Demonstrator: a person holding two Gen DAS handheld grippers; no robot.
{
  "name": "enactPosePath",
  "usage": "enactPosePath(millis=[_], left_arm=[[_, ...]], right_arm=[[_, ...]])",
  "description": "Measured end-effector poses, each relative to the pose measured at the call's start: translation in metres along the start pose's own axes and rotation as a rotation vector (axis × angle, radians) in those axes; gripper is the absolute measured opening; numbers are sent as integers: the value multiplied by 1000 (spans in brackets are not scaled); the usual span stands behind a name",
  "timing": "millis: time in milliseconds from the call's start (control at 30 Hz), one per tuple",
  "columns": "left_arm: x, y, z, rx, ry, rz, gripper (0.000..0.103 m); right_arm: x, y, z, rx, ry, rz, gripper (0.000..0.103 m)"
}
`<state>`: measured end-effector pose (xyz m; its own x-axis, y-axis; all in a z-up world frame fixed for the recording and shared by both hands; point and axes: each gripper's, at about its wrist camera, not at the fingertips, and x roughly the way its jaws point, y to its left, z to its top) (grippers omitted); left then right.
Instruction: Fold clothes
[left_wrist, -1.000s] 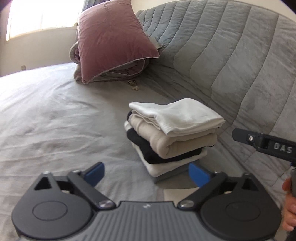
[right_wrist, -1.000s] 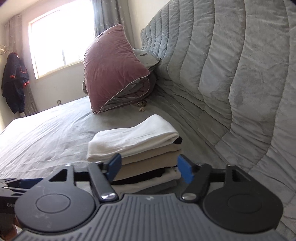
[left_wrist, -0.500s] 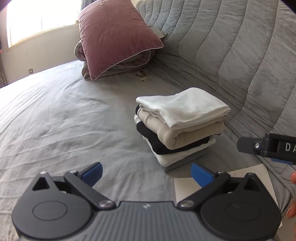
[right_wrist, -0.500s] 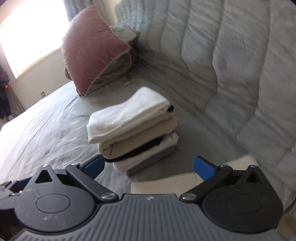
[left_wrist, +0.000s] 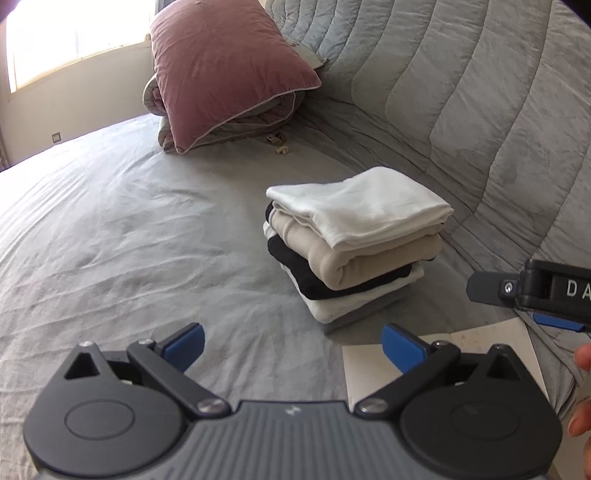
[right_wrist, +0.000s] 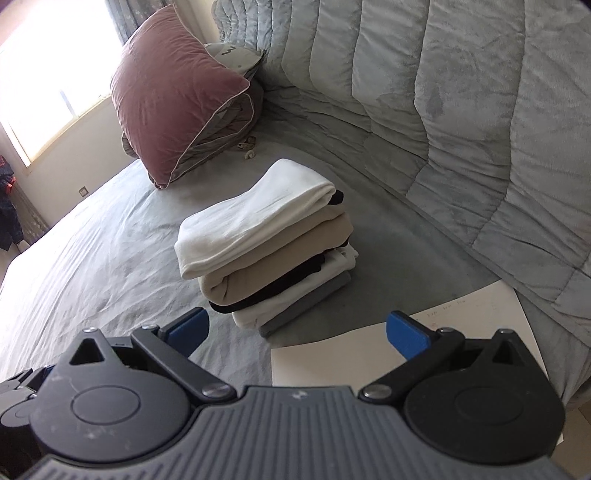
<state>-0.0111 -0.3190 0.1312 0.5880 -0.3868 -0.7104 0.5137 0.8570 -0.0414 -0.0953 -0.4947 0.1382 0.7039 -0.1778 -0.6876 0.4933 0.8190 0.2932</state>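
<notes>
On wrinkled grey sheet (left_wrist: 110, 229), soft folded clothes stack (left_wrist: 354, 240), quilted duvet (left_wrist: 461, 92) behind, both tongs (left_wrist: 291, 345) (right_wrist: 297, 332) released, empty.

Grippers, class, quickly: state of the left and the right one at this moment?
Left gripper: open, holding nothing.
Right gripper: open, nothing between its fingers; its jaws have just been opening.

I see the clothes stack (right_wrist: 266, 251) on the bed (right_wrist: 110, 258), pillow (right_wrist: 173, 92) behind, paper (right_wrist: 369, 350) right front.
</notes>
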Motion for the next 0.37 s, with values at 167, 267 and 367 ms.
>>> enactPosePath(millis=[167, 267, 367], left_arm=[[-4, -1, -1, 18, 0, 12, 102], [-8, -1, -1, 21, -4, 5, 102], [-11, -1, -1, 32, -13, 19, 102]], right_arm=[[-2, 2, 0, -1, 7, -5, 103], [-4, 5, 0, -2, 5, -4, 103], [-4, 8, -1, -3, 3, -2, 103]])
